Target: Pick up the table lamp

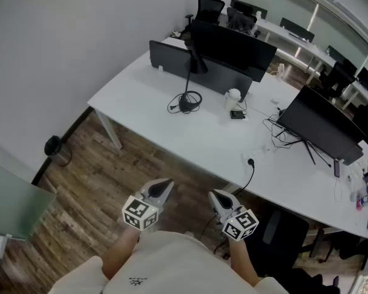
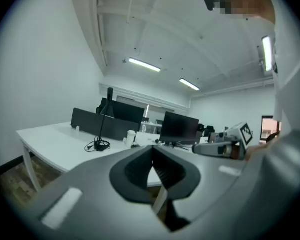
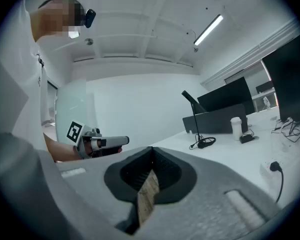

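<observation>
With the left hand-held gripper (image 1: 165, 187) and the right hand-held gripper (image 1: 216, 195) both held shut and empty, the lamp (image 1: 186, 103) is stood upright on the table (image 1: 141, 97), well ahead, roughly midway between them.

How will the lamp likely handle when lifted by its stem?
The lamp looks top-heavy: a thin stem carries the head over a small base, so a nudge may tip it. Its cord, looped by the base, is floppy and may drag. The slim build suggests it is light.
</observation>
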Tool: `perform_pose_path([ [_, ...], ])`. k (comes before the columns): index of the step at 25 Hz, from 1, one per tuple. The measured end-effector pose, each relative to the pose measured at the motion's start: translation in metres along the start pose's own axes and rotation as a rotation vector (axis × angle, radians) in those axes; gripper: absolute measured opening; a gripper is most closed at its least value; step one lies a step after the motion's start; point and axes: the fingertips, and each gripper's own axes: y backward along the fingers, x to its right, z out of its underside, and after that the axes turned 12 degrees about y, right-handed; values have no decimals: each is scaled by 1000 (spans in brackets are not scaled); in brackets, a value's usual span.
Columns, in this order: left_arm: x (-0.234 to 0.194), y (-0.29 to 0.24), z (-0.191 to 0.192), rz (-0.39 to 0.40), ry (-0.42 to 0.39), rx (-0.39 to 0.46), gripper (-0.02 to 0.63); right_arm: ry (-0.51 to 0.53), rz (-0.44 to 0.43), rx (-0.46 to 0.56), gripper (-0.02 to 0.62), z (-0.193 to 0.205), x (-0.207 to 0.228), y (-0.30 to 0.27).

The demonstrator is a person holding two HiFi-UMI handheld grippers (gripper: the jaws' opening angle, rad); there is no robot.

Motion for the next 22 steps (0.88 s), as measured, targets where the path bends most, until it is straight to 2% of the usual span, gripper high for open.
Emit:
perform_pose_path([
  [10,-14,17,-3,-2,1,4,-6,-21,14,12,0,-2,-18,-5],
  [22,-43,69,-3,21,11,15,-8,-58,31,32,2,-8,-56,-31],
])
